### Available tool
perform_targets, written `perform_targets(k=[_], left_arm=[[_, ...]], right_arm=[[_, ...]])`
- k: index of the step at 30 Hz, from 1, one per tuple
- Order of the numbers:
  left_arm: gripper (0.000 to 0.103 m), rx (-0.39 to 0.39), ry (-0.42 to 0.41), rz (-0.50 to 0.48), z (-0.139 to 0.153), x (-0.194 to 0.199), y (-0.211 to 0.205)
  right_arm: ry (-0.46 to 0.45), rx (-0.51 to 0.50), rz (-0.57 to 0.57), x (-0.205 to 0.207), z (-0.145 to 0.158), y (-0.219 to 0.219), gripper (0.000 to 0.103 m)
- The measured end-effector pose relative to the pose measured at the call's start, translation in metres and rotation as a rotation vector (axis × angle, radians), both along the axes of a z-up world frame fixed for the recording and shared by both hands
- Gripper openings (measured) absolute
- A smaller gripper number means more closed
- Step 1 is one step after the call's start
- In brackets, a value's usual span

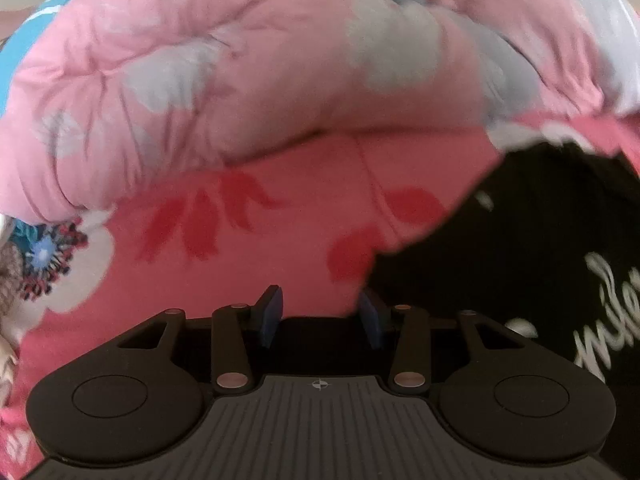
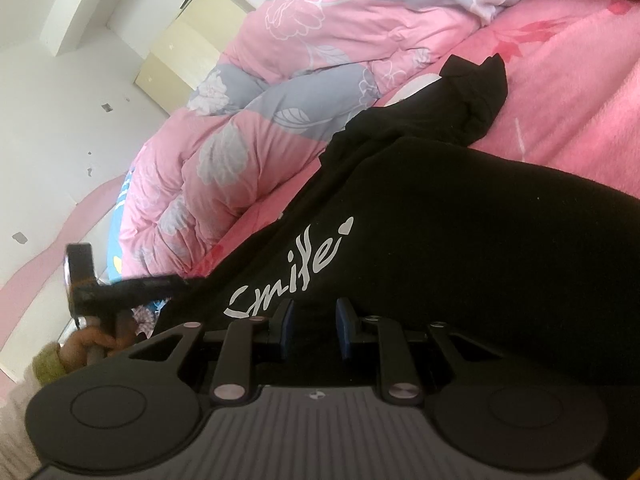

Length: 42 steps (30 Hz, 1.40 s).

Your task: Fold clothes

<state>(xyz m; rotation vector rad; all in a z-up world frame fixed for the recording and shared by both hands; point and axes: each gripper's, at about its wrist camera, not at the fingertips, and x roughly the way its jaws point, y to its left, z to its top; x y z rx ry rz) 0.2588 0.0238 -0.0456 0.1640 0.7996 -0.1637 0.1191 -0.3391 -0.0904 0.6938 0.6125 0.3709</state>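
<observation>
a black garment (image 2: 460,240) is seen spread across a pink bed sheet (image 2: 560,92), part of it bunched into a crumpled end toward the far side, with a pink and grey floral quilt (image 2: 256,128) heaped beside it. the folding is judged to be at an early stage: no neat fold can be made out, and most of the cloth is still to be squared and doubled over. the right gripper (image 2: 312,322) is held low over the near part of the garment, its jaws narrowly apart; whether cloth is pinched between them cannot be told, as black fabric and black frame merge there. the left gripper (image 1: 320,320) is shown over the sheet at the garment's edge, its jaws apart and nothing clamped, though the cloth's edge appears to brush one pad. in the right wrist view that tool is seen in the person's left hand (image 2: 94,342). white script on the garment can be read, roughly, as "smile" followed by a small heart. no brand label is visible.
</observation>
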Motion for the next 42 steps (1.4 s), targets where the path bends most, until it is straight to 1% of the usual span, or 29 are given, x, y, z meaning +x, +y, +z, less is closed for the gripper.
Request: perform_targets(k=[3, 6, 8, 10, 12, 14, 15, 17, 19, 20, 22, 25, 27, 30, 33, 35, 36, 39, 41, 42], left_arm=[[0.042, 0.011, -0.008, -0.032, -0.003, -0.012, -0.004], [0.042, -0.013, 0.003, -0.043, -0.001, -0.003, -0.003], [0.042, -0.061, 0.032, -0.054, 0.0, 0.01, 0.0], [0.042, -0.114, 0.088, -0.063, -0.002, 0.024, 0.004], [0.042, -0.154, 0.14, -0.034, -0.004, 0.034, 0.007], [0.042, -0.163, 0.147, -0.036, -0.005, 0.035, 0.005], [0.041, -0.145, 0.142, -0.045, -0.006, 0.034, 0.001], [0.033, -0.092, 0.117, -0.065, -0.009, 0.029, -0.007], [0.005, -0.05, 0.088, -0.094, -0.009, 0.024, -0.017], [0.005, -0.033, 0.076, -0.099, -0.008, 0.023, -0.021], [0.003, -0.008, 0.039, -0.078, -0.005, 0.024, -0.026], [0.003, 0.035, -0.041, -0.03, 0.002, 0.033, -0.026], [0.003, 0.037, -0.058, -0.002, 0.006, 0.047, -0.023], [0.002, 0.1, -0.116, 0.024, 0.008, 0.067, -0.026], [0.003, 0.142, -0.141, 0.046, 0.003, 0.087, -0.029], [0.003, 0.152, -0.135, 0.061, -0.006, 0.098, -0.031], [0.003, 0.146, -0.124, 0.07, -0.012, 0.103, -0.031], [0.007, 0.087, -0.091, 0.107, -0.025, 0.11, -0.026], [0.016, 0.04, -0.076, 0.13, -0.019, 0.107, -0.018], [0.028, 0.015, -0.063, 0.141, -0.015, 0.105, -0.013]], right_arm=[[0.0, 0.008, 0.001, 0.0, 0.0, -0.001, 0.023], [0.0, 0.013, 0.003, 0.0, 0.0, -0.002, 0.023], [-0.001, 0.015, 0.003, 0.0, 0.0, -0.002, 0.023], [-0.001, 0.016, 0.004, 0.0, 0.0, -0.002, 0.023], [0.0, 0.017, 0.004, 0.0, 0.0, -0.002, 0.023], [0.0, 0.02, 0.005, 0.0, 0.0, -0.002, 0.023], [0.0, 0.021, 0.005, 0.0, 0.0, -0.002, 0.023], [0.0, 0.026, 0.005, 0.0, 0.0, -0.003, 0.023], [0.0, 0.028, 0.005, 0.001, 0.0, -0.003, 0.023], [0.0, 0.029, 0.005, 0.001, 0.0, -0.003, 0.023], [0.0, 0.029, 0.005, 0.001, 0.0, -0.003, 0.023], [0.0, 0.029, 0.005, 0.001, -0.001, -0.003, 0.023], [0.0, 0.029, 0.006, 0.001, -0.001, -0.003, 0.023], [0.0, 0.03, 0.006, 0.001, -0.001, -0.003, 0.023], [-0.002, 0.03, 0.005, 0.0, -0.001, -0.003, 0.023], [-0.005, 0.032, 0.006, 0.0, -0.001, -0.004, 0.023], [-0.007, 0.033, 0.007, 0.0, -0.002, -0.005, 0.023], [-0.013, 0.041, 0.008, 0.0, -0.004, -0.006, 0.023], [-0.018, 0.044, 0.009, -0.001, -0.005, -0.007, 0.023], [-0.021, 0.045, 0.009, -0.001, -0.005, -0.007, 0.023]])
